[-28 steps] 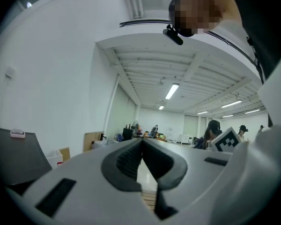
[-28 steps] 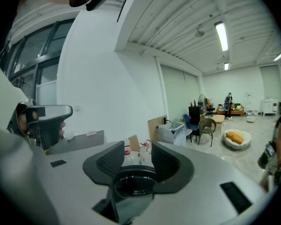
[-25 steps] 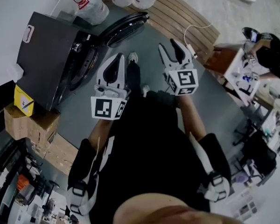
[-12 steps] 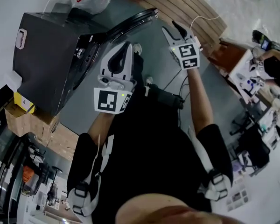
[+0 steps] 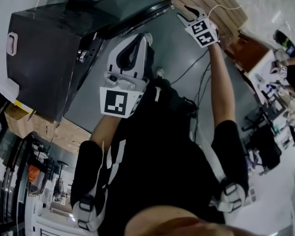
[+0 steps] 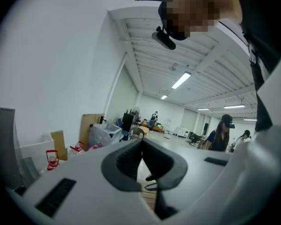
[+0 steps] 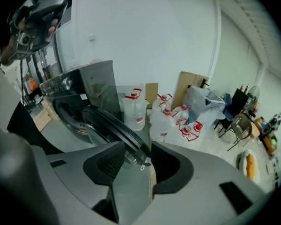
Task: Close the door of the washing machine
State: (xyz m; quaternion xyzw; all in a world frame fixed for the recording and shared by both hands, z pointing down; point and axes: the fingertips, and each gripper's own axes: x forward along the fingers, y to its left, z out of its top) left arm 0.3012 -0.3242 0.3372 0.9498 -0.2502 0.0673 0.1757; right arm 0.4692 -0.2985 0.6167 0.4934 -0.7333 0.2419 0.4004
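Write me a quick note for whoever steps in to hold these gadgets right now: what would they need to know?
Left hand-held gripper: jaws together, empty, held up near the body, away from the machine.
Right hand-held gripper: jaws apart, arm stretched out to the free edge of the round black-rimmed door. That edge sits at the gap between the jaws; whether they touch it cannot be told.
The dark grey front-loading washing machine stands to the person's left, its door swung wide open.
Done: the reach to the door. Left: probably swing it shut against the machine's front.
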